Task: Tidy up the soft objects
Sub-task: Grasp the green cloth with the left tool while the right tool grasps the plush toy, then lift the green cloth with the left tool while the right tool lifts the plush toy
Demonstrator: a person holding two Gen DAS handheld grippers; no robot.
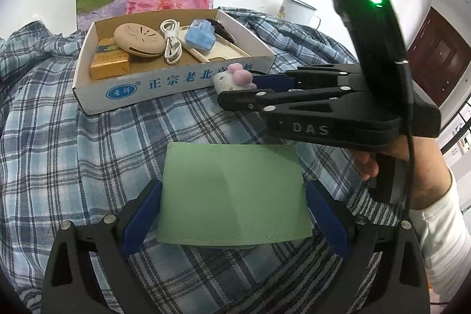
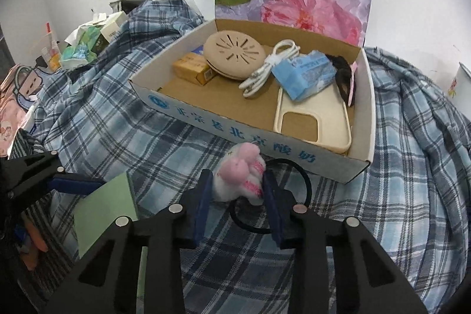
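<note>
The right tool point(image 2: 237, 190) clenches a pink plush toy point(image 2: 243, 178), just short of the cardboard box point(image 2: 253, 131) straight ahead. The left tool point(image 1: 234, 205) straddles the green cloth point(image 1: 232, 193), fingers spread.

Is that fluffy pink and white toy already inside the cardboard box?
No, the pink and white plush toy sits between the right gripper fingers, outside the cardboard box.

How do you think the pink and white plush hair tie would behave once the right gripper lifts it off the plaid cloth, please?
The plush hair tie looks fluffy, so it will probably squash between the right gripper pads rather than slip. Its thin black elastic loop lies limp on the plaid cloth and would likely dangle. It seems light, so a gentle grip should do.
</note>
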